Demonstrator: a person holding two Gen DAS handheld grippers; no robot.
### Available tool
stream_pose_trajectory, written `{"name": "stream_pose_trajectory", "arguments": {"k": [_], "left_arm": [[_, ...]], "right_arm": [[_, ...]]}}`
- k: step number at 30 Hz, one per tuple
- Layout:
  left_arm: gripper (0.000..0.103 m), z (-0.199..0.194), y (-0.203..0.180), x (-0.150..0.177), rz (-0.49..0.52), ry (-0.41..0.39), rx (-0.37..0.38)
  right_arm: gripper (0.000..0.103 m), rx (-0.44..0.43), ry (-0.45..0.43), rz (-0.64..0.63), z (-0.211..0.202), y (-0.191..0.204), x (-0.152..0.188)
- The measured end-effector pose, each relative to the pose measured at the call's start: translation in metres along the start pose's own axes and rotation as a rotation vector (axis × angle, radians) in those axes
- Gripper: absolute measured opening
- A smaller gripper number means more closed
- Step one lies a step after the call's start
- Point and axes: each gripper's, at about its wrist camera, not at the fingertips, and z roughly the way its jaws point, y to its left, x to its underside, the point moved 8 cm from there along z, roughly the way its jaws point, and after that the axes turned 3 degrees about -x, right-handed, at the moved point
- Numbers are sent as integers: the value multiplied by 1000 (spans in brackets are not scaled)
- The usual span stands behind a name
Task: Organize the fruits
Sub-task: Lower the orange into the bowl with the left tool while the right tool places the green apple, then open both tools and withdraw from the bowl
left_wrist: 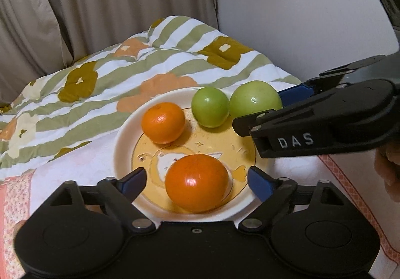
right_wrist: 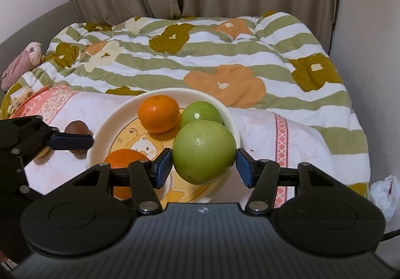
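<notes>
White letters "DAS" read clearly on the black finger of the right gripper (left_wrist: pixel 260 108), seen from the left wrist. Nothing else legible

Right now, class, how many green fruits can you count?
2. The larger green fruit sits between the right tool fingers at the plate rim; the smaller green fruit lies on the plate behind it.

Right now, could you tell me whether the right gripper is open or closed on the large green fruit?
Cannot tell. The right gripper flanks the large green fruit with both pads very close, but contact isn't clear.
</notes>
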Motion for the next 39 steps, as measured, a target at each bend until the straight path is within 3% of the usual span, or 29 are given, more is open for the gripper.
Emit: {"name": "stream_pose_trajectory", "arguments": {"k": [14, 15, 18, 19, 39], "left_arm": [[96, -12, 22, 13, -48, 23, -46], [96, -13, 23, 14, -50, 23, -52], [98, -15, 27, 15, -56, 25, -74], [98, -16, 28, 15, -59, 24, -78], [98, -72, 50, 15, -109, -34, -147]], "right_arm": [[71, -12, 66, 1, 28, 14, 6], [73, -8, 54, -1, 26, 15, 5], [102, 12, 30, -23, 18, 16, 1], [103, 24, 20, -27, 15, 16, 0], [103, 70, -42, -19, -55, 33, -11]]}}
